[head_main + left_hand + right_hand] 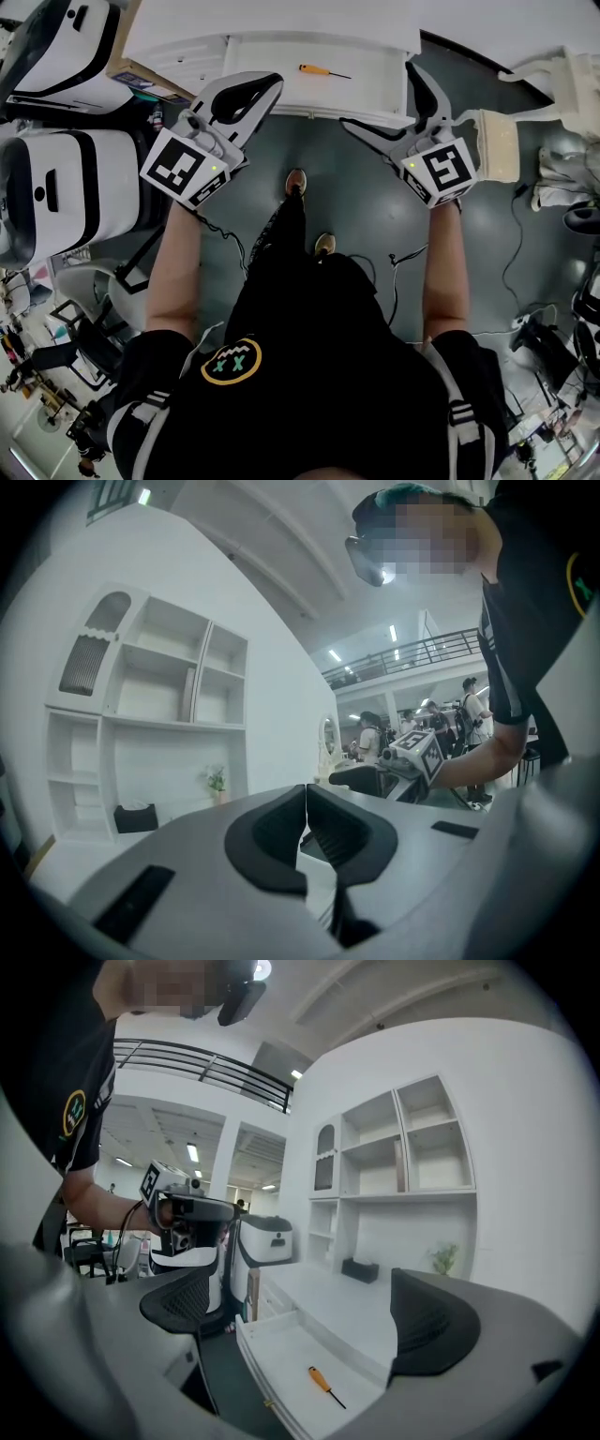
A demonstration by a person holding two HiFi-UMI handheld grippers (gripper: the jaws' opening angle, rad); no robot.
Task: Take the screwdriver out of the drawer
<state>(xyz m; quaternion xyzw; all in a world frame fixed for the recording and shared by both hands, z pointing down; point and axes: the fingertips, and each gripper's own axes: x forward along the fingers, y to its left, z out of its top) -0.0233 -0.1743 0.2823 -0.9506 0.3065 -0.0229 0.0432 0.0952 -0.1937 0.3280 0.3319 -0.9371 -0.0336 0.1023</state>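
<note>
The white drawer (pixel 375 67) stands pulled out of the white cabinet at the top of the head view. Inside it lies a screwdriver (pixel 314 69) with an orange handle and thin dark shaft, alone on the drawer floor. My left gripper (pixel 274 84) hovers at the drawer's front left corner, its black pads (pixel 281 841) pressed together with nothing between them. My right gripper (pixel 378 94) is over the drawer's front right edge, jaws wide apart. The right gripper view looks down between the open fingers (pixel 305 1312) at the screwdriver (pixel 322 1381) in the drawer (pixel 272 1354).
Two white machines with black trim (pixel 66 178) stand left of the cabinet. The cabinet top carries a black box (pixel 360 1269) and a small plant (pixel 441 1258) beneath white wall shelves (pixel 394 1157). Cables (pixel 511 272) trail on the dark floor at the right. My feet (pixel 295 181) are just before the drawer.
</note>
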